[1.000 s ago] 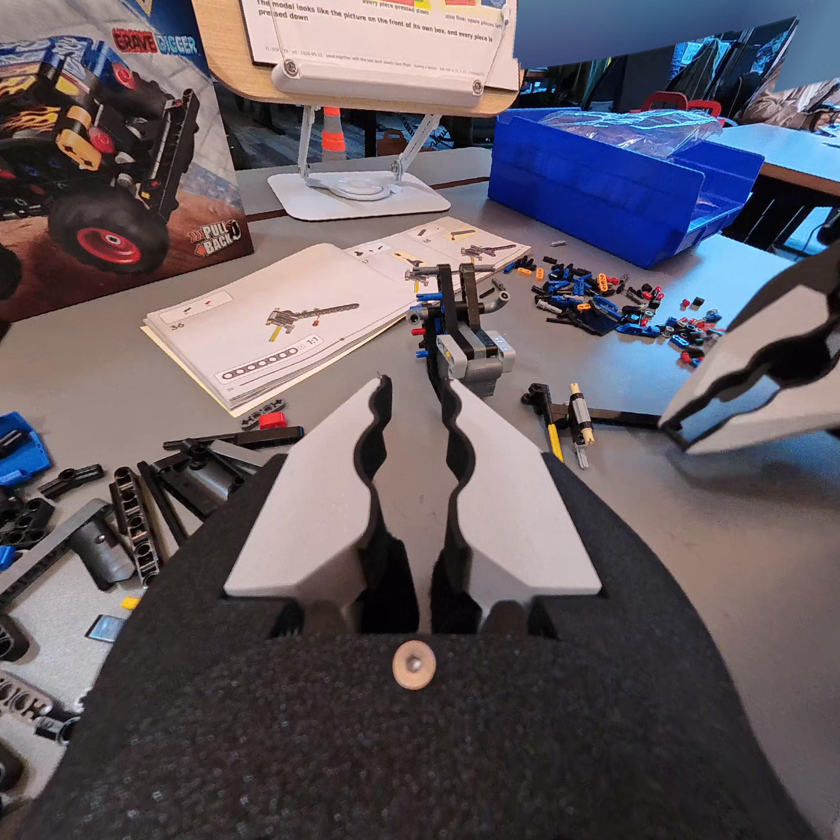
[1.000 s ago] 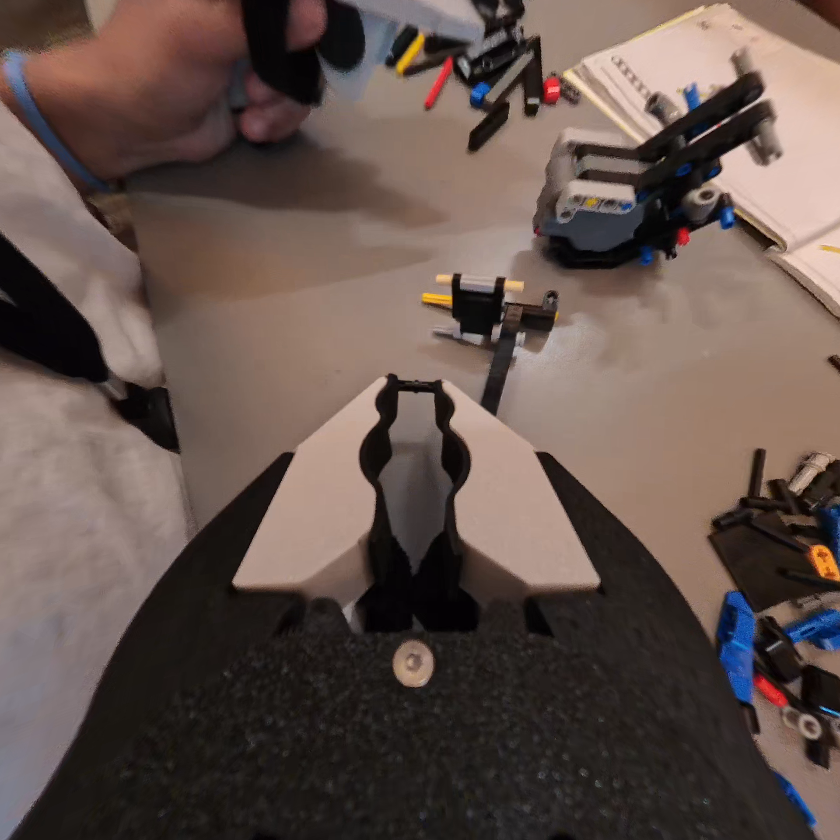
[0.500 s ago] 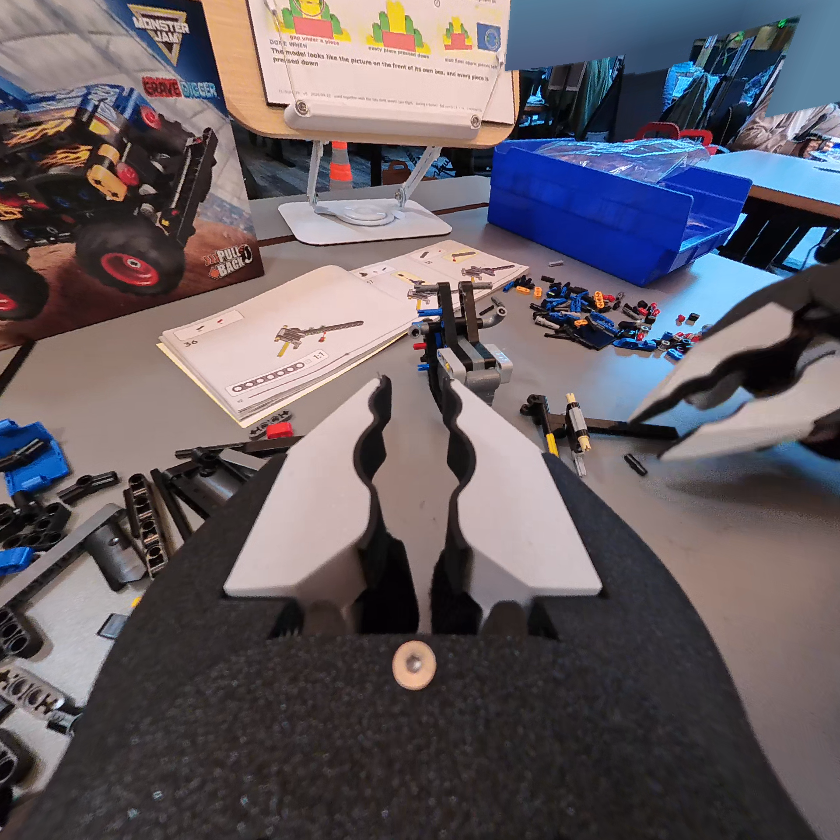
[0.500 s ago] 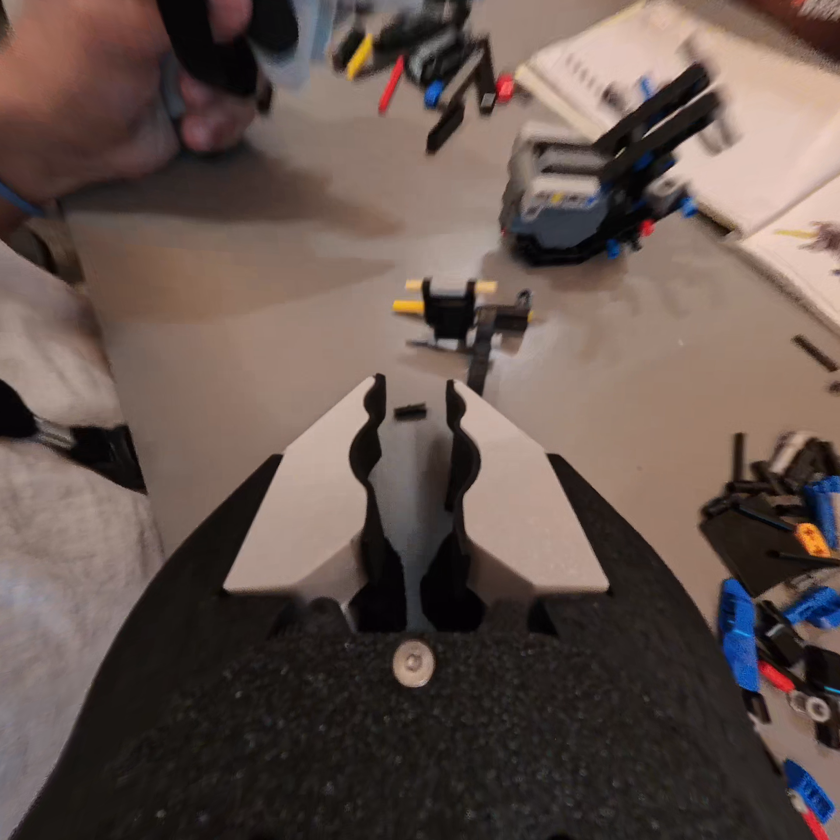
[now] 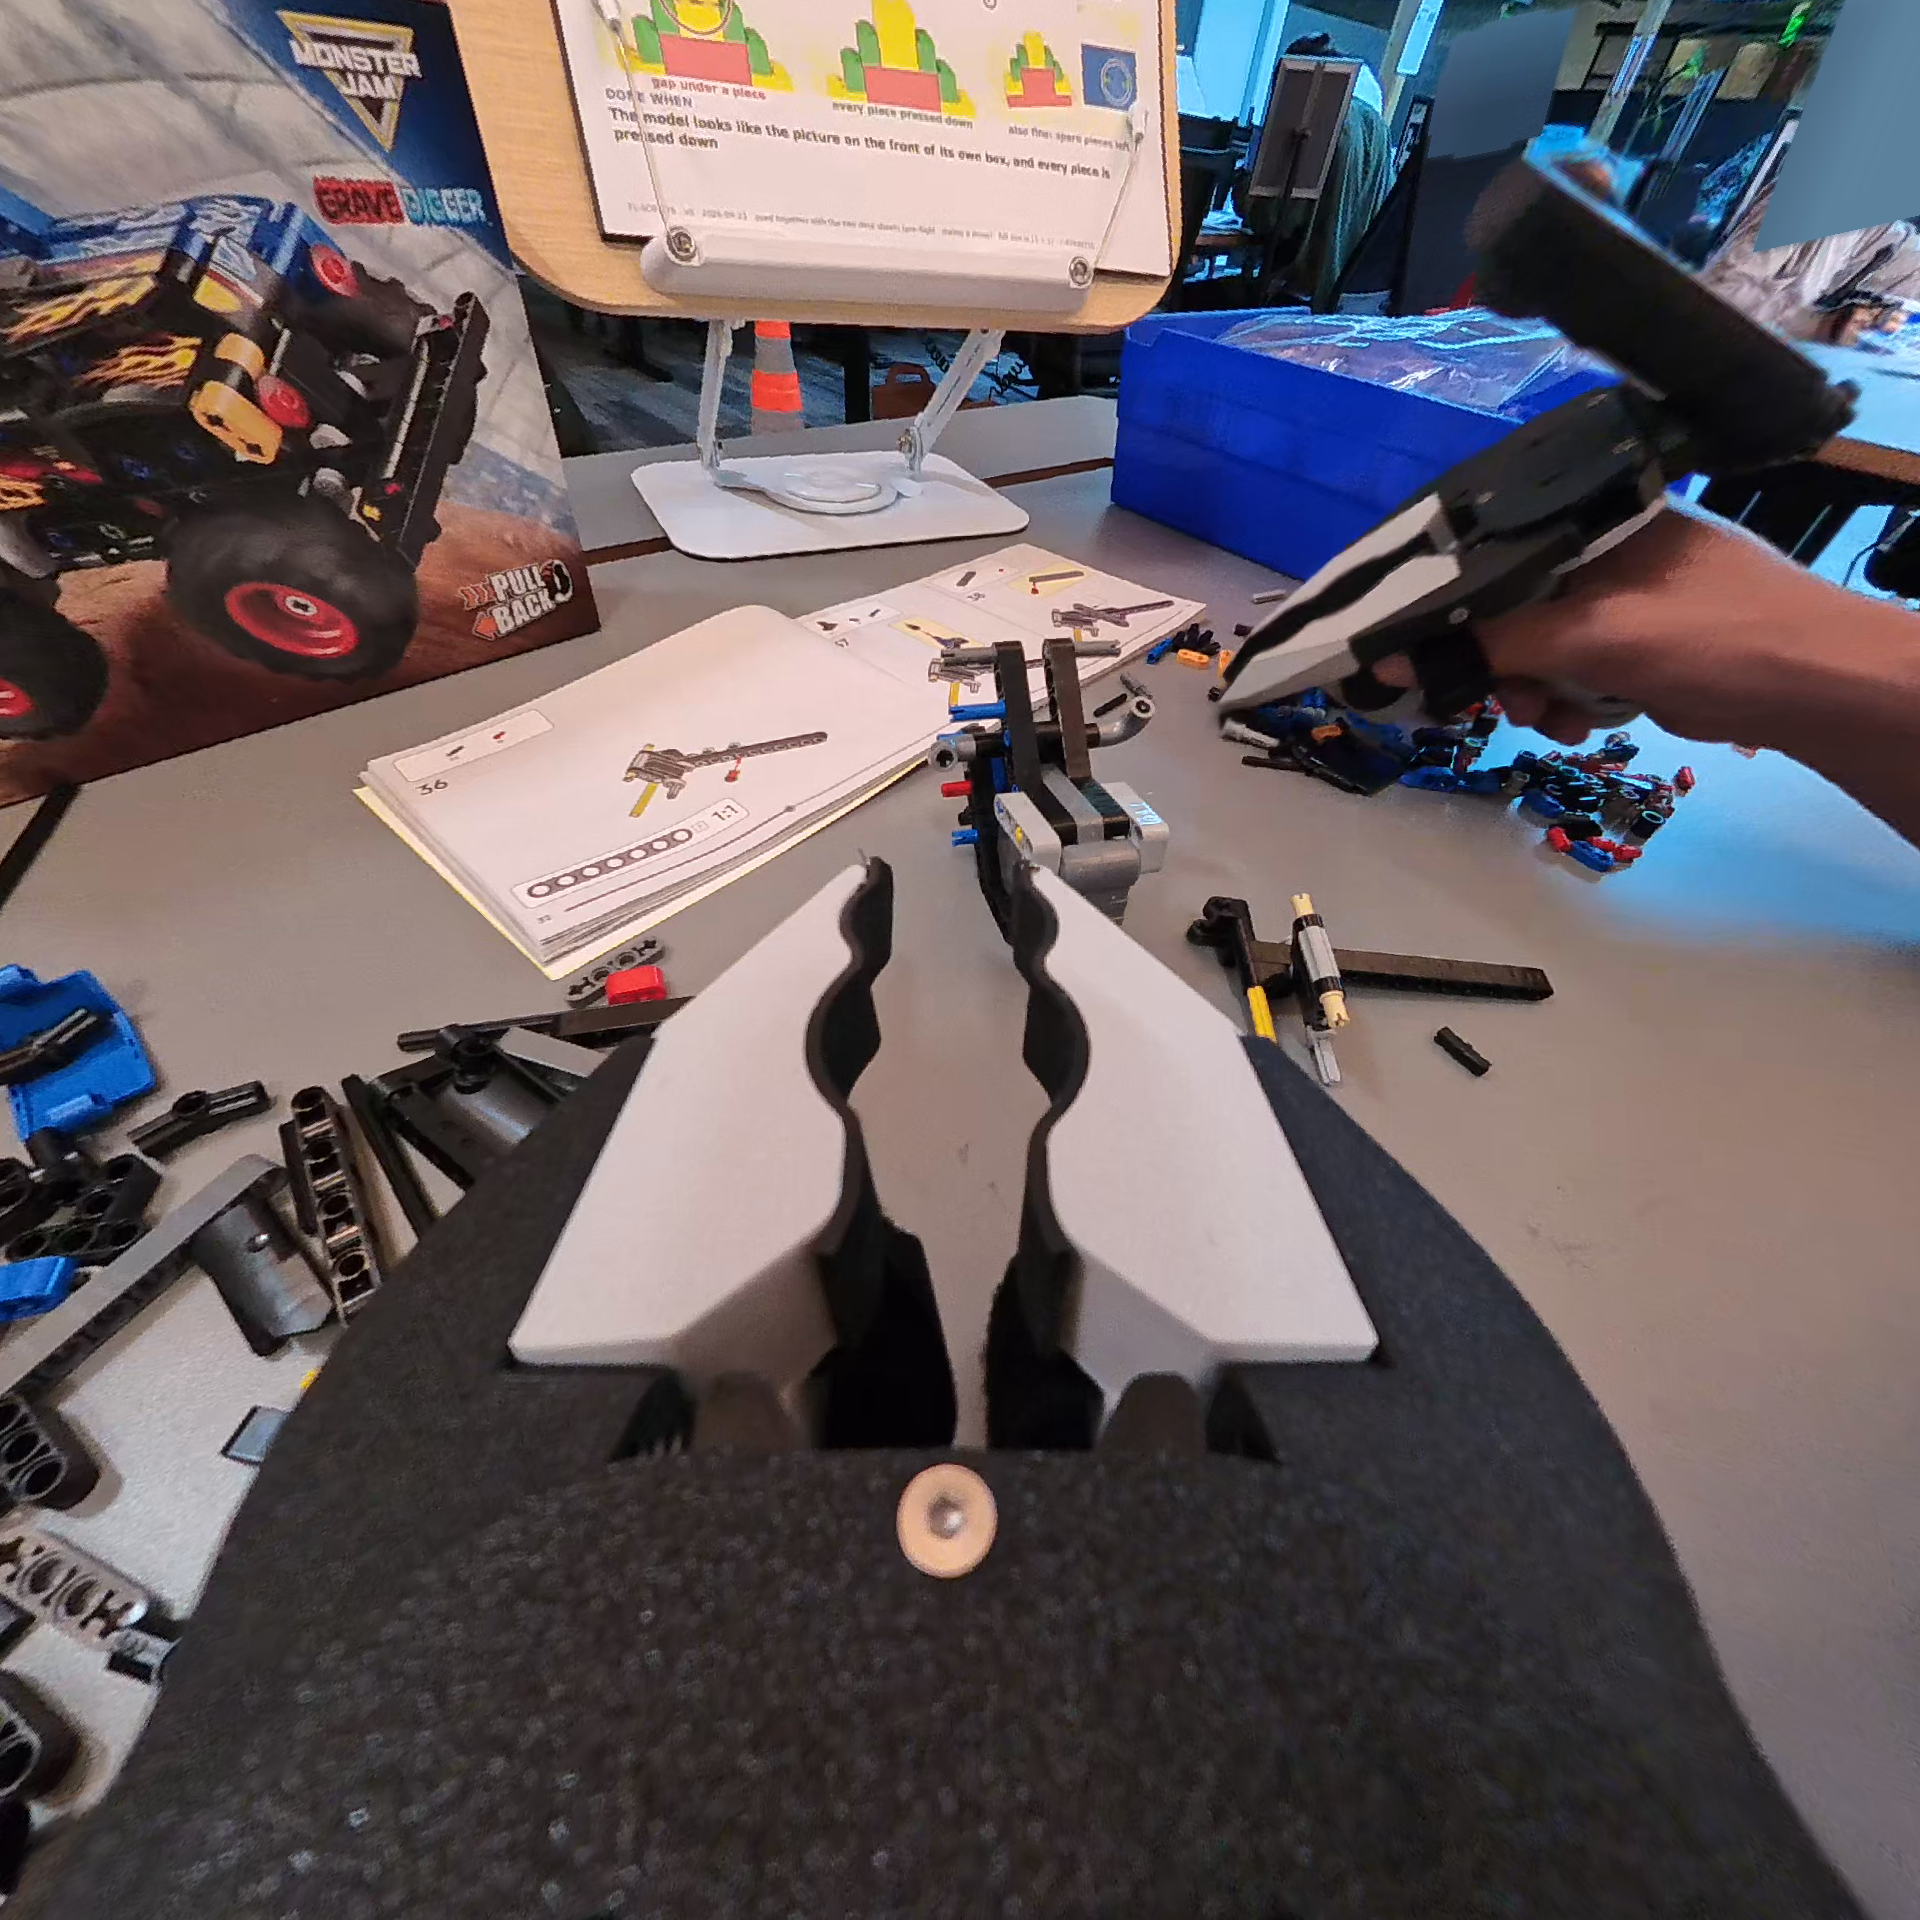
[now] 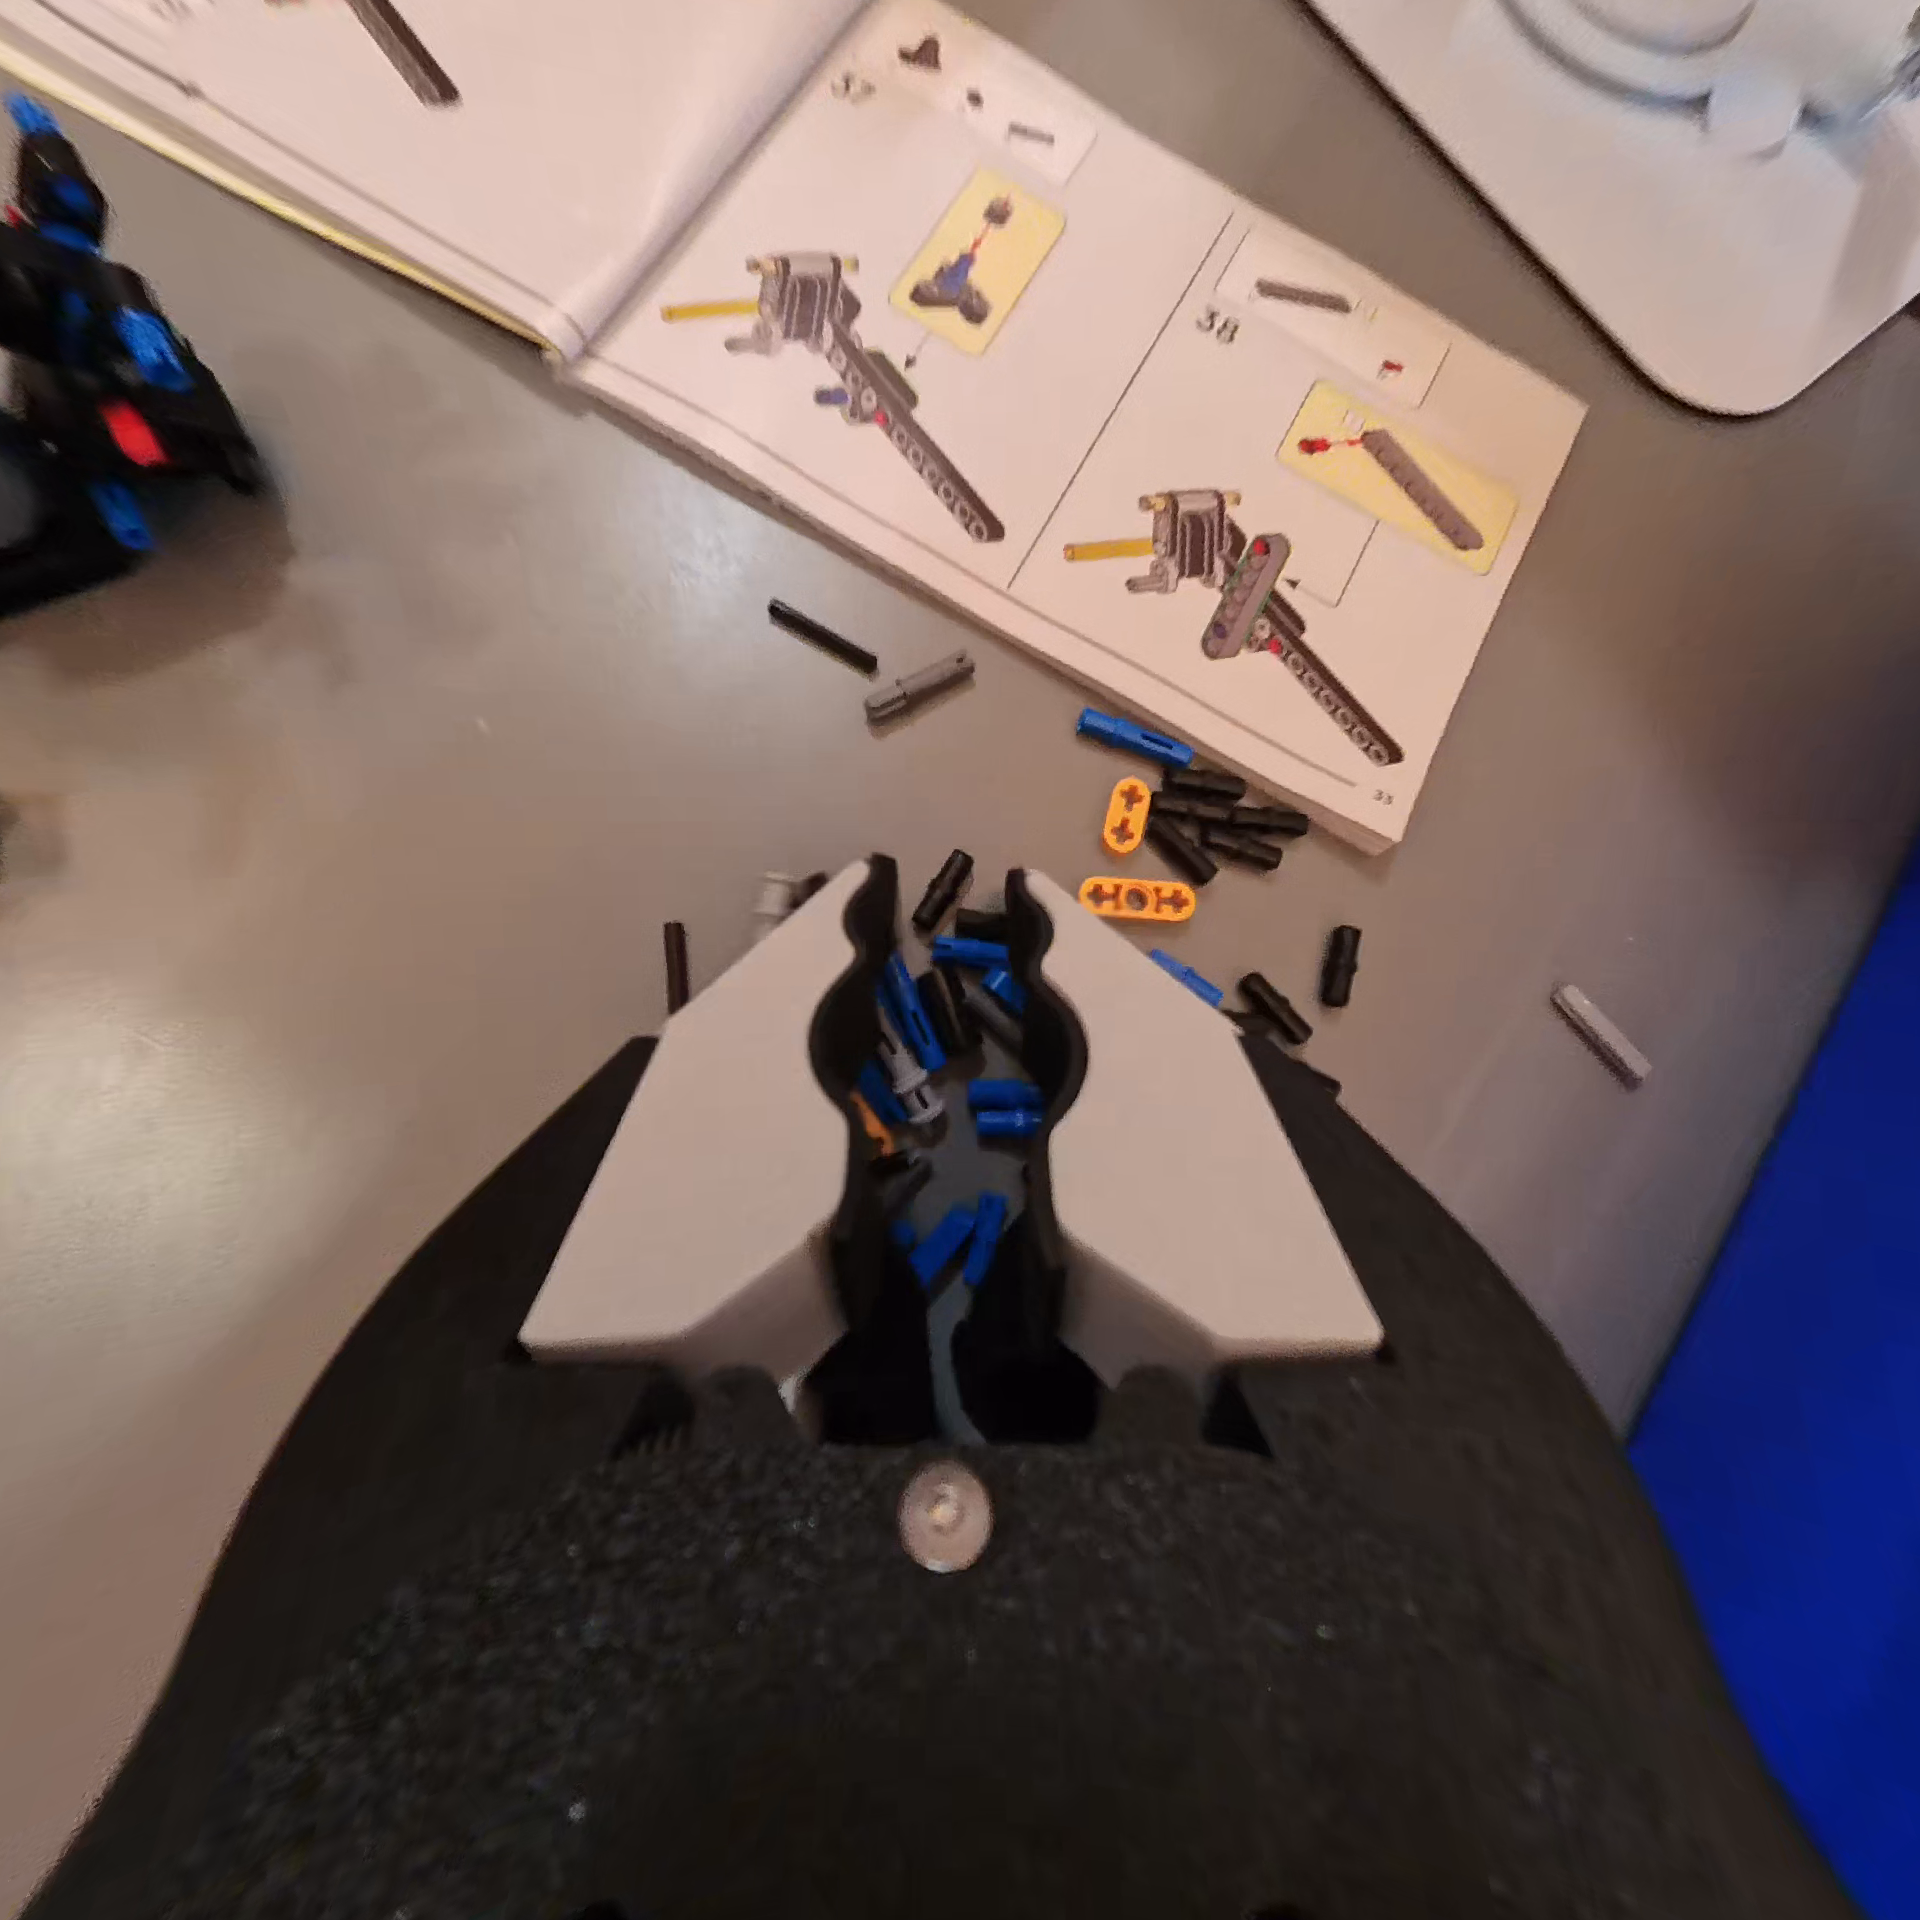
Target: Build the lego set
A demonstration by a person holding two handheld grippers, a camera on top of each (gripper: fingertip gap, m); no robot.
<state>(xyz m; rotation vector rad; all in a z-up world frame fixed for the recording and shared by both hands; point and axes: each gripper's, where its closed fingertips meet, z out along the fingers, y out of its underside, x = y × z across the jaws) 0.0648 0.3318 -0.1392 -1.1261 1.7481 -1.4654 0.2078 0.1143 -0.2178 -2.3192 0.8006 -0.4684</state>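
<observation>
The left gripper (image 5: 951,883) hangs low over the grey table (image 5: 1558,1247) with its two fingers apart and nothing between them. Just beyond its tips stands the partly built model (image 5: 1049,790), a grey block with two black beams that rise from it and blue and red pins on the side. To the right of the model lies a long black beam (image 5: 1434,977) with a small black and white sub-assembly and a yellow axle fixed at its left end. A single short black pin (image 5: 1462,1050) lies apart, near this beam.

The open instruction booklet (image 5: 665,790) lies behind the model, and the box of the set (image 5: 239,395) stands at the far left. Loose black and blue parts (image 5: 208,1195) are spread on the left side of the table. A blue bin (image 5: 1309,447) sits at the far right, and a white stand with a board (image 5: 831,488) is behind the booklet.

The right gripper (image 6: 945,883), held by a hand (image 5: 1662,655), points down over the pile of small pieces (image 5: 1455,758) at the right of the model. In the right wrist view its fingers are apart and hold nothing; blue pins (image 6: 914,1018) and black pins (image 6: 1226,821) lie on the table between and around the tips. Two orange connectors (image 6: 1132,899) lie just beside the right finger, near the corner of the booklet (image 6: 1039,364)
</observation>
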